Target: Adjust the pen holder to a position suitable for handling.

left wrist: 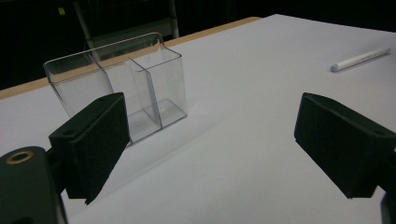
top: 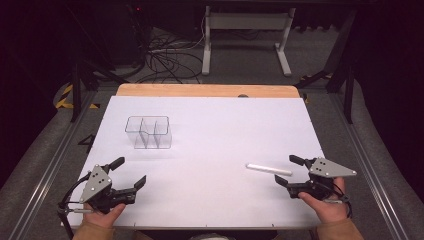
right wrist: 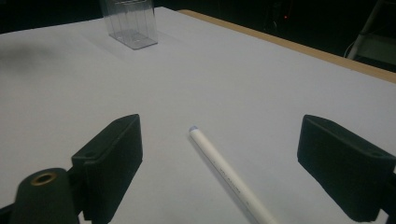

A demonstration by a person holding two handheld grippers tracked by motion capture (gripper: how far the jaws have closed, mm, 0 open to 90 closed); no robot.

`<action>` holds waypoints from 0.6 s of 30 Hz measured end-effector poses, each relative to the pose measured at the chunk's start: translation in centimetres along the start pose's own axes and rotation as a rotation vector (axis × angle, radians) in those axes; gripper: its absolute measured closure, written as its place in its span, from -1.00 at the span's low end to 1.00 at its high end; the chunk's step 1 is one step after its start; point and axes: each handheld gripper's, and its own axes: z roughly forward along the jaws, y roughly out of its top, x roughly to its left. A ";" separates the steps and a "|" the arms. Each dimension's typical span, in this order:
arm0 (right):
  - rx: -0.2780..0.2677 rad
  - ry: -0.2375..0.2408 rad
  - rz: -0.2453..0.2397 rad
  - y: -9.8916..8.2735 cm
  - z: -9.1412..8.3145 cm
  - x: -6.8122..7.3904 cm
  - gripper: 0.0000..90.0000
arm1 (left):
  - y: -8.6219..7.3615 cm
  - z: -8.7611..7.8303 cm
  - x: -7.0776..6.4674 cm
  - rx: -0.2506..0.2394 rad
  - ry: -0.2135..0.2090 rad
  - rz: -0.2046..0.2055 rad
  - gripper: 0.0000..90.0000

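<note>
A clear plastic organiser (top: 148,132) with several compartments stands upright on the white sheet (top: 210,130), left of centre. A white pen (top: 268,169) lies flat toward the right. My left gripper (top: 129,172) rests near the front left edge, open and holding nothing; the left gripper view looks past its jaws to the organiser (left wrist: 126,79) and the distant pen (left wrist: 359,59). My right gripper (top: 288,170) sits at the front right, open, just beside the pen's right end. In the right gripper view the pen (right wrist: 229,177) lies on the sheet between the wide jaws, and the organiser (right wrist: 130,23) stands far off.
The white sheet covers a wooden table whose far edge (top: 207,90) shows bare. Beyond it are a white desk frame (top: 245,35) and loose cables (top: 165,60) on the floor. A person's hands (top: 325,210) hold both grippers at the near edge.
</note>
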 end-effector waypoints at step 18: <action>-0.006 0.008 0.003 0.0 0.0 0.2 -0.65 | 0.6 0.0 0.2 0.016 -0.017 -0.023 -0.70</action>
